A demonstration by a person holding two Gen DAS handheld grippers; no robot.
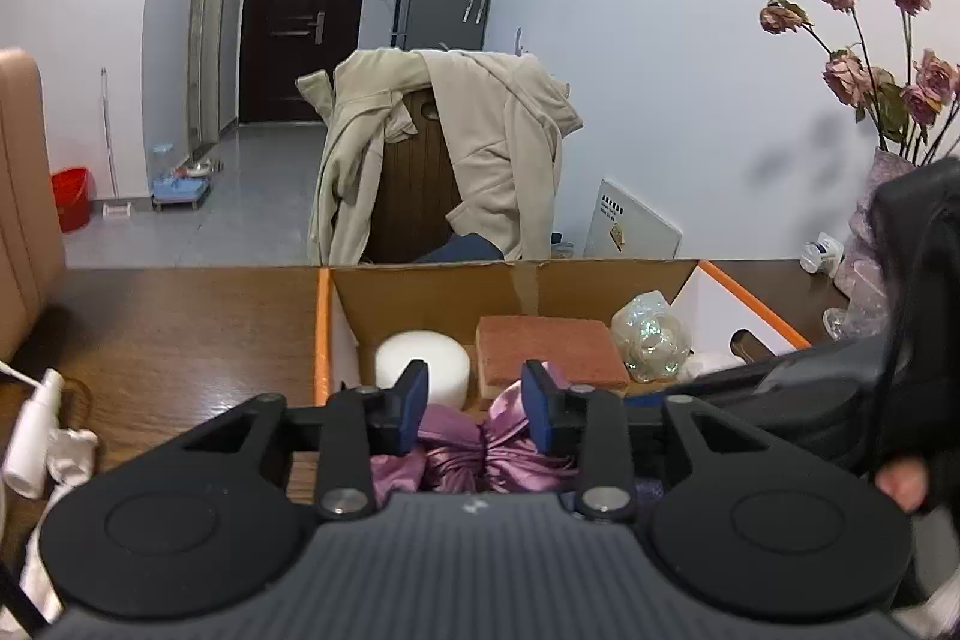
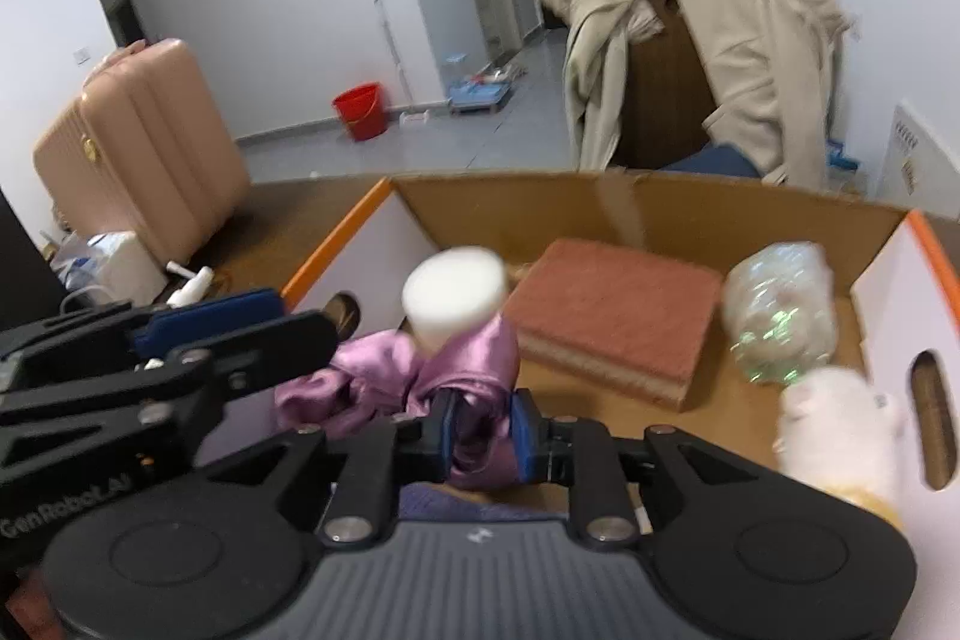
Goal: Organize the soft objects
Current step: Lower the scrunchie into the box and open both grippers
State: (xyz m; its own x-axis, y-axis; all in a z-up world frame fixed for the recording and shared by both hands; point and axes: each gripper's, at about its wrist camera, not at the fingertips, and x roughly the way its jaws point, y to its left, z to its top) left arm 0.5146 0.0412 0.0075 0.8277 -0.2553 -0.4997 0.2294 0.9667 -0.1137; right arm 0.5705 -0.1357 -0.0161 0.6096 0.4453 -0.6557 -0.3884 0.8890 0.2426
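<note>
A purple satin cloth (image 1: 474,451) hangs bunched over the near side of an open cardboard box (image 1: 432,289) with orange edges. My right gripper (image 2: 483,436) is shut on one end of the purple cloth (image 2: 474,376). My left gripper (image 1: 477,397) is open, its blue pads on either side of the cloth, above it. The left gripper also shows at the left of the right wrist view (image 2: 210,322). Inside the box lie a white foam cylinder (image 1: 423,364), a pink sponge block (image 1: 549,349), a shiny plastic bundle (image 1: 651,337) and a white plush item (image 2: 837,424).
The box stands on a dark wooden table (image 1: 162,328). A white spray bottle (image 1: 33,439) and crumpled tissue lie at the table's left. A vase of dried roses (image 1: 882,58) stands at the right. A chair draped with a beige coat (image 1: 444,160) is behind the table.
</note>
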